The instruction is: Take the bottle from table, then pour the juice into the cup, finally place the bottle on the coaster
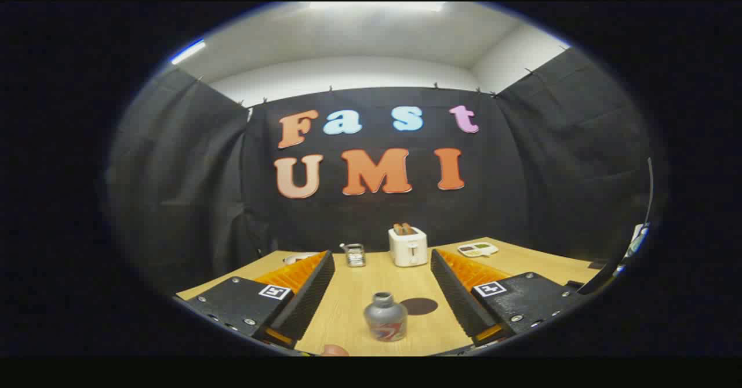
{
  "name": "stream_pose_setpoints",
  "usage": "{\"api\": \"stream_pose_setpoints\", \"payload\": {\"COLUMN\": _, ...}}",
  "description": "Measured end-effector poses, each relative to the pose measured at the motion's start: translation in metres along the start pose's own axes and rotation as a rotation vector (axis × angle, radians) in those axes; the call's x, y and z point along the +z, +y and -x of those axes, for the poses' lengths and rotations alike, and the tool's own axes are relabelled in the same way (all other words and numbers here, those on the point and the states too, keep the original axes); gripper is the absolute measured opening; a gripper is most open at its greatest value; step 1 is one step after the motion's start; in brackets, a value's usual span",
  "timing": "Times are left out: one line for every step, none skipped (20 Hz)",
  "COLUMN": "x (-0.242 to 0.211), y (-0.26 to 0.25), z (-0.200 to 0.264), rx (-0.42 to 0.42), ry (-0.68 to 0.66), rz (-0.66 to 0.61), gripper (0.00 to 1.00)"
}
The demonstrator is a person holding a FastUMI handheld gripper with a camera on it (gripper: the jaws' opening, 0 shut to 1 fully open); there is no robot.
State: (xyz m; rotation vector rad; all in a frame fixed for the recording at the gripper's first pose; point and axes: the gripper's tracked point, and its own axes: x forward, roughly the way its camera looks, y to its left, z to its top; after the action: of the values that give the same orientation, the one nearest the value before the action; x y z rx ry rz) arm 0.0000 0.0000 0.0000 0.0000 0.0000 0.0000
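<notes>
Gripper (382,286) jaws stand wide apart, holding nothing. Bottle (385,317) sits upright on the table (348,301) between the fingers, untouched; coaster (419,305) just beside it. Risk — an off-centre closure tips the bottle onto its side, likely spilling juice.

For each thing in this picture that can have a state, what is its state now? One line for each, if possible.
tongs: open, holding nothing, fingers wide to either side of the bottle
bottle: upright on the table, between the fingers, touched by neither
coaster: flat on the table, bare, just beyond the bottle
toaster: upright at the far edge, two slices standing up out of its slots
glass cup: upright beside the toaster; contents cannot be told
</notes>
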Motion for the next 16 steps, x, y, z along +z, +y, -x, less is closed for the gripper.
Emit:
{"api": "stream_pose_setpoints", "payload": {"x": -0.007, "y": 0.01, "z": 0.008, "rx": 0.007, "ry": 0.009, "rz": 0.029, "gripper": 0.99}}
{"api": "stream_pose_setpoints", "payload": {"x": -0.015, "y": 0.018, "z": 0.012, "rx": 0.019, "ry": 0.024, "rz": 0.049, "gripper": 0.99}}
{"api": "stream_pose_setpoints", "payload": {"x": -0.022, "y": 0.029, "z": 0.014, "rx": 0.039, "ry": 0.037, "rz": 0.065, "gripper": 0.99}}
{"api": "stream_pose_setpoints", "payload": {"x": -0.026, "y": 0.035, "z": 0.016, "rx": 0.055, "ry": 0.043, "rz": 0.079, "gripper": 0.99}}
{"api": "stream_pose_setpoints", "payload": {"x": -0.03, "y": 0.037, "z": 0.015, "rx": 0.063, "ry": 0.053, "rz": 0.088, "gripper": 0.99}}
{"api": "stream_pose_setpoints", "payload": {"x": -0.032, "y": 0.039, "z": 0.015, "rx": 0.069, "ry": 0.062, "rz": 0.088, "gripper": 0.99}}
{"api": "stream_pose_setpoints", "payload": {"x": -0.033, "y": 0.04, "z": 0.015, "rx": 0.071, "ry": 0.068, "rz": 0.081, "gripper": 0.99}}
{"api": "stream_pose_setpoints", "payload": {"x": -0.032, "y": 0.039, "z": 0.016, "rx": 0.074, "ry": 0.067, "rz": 0.072, "gripper": 0.99}}
{"api": "stream_pose_setpoints", "payload": {"x": -0.031, "y": 0.039, "z": 0.016, "rx": 0.073, "ry": 0.063, "rz": 0.064, "gripper": 0.99}}
{"api": "stream_pose_setpoints", "payload": {"x": -0.032, "y": 0.038, "z": 0.015, "rx": 0.07, "ry": 0.06, "rz": 0.058, "gripper": 0.99}}
{"api": "stream_pose_setpoints", "payload": {"x": -0.032, "y": 0.037, "z": 0.014, "rx": 0.062, "ry": 0.058, "rz": 0.057, "gripper": 0.99}}
{"api": "stream_pose_setpoints", "payload": {"x": -0.033, "y": 0.036, "z": 0.013, "rx": 0.054, "ry": 0.06, "rz": 0.057, "gripper": 0.99}}
{"api": "stream_pose_setpoints", "payload": {"x": -0.033, "y": 0.035, "z": 0.012, "rx": 0.047, "ry": 0.063, "rz": 0.055, "gripper": 0.99}}
{"api": "stream_pose_setpoints", "payload": {"x": -0.034, "y": 0.034, "z": 0.01, "rx": 0.039, "ry": 0.068, "rz": 0.051, "gripper": 0.99}}
{"api": "stream_pose_setpoints", "payload": {"x": -0.034, "y": 0.034, "z": 0.009, "rx": 0.037, "ry": 0.071, "rz": 0.048, "gripper": 0.99}}
{"api": "stream_pose_setpoints", "payload": {"x": -0.035, "y": 0.033, "z": 0.008, "rx": 0.035, "ry": 0.072, "rz": 0.046, "gripper": 0.99}}
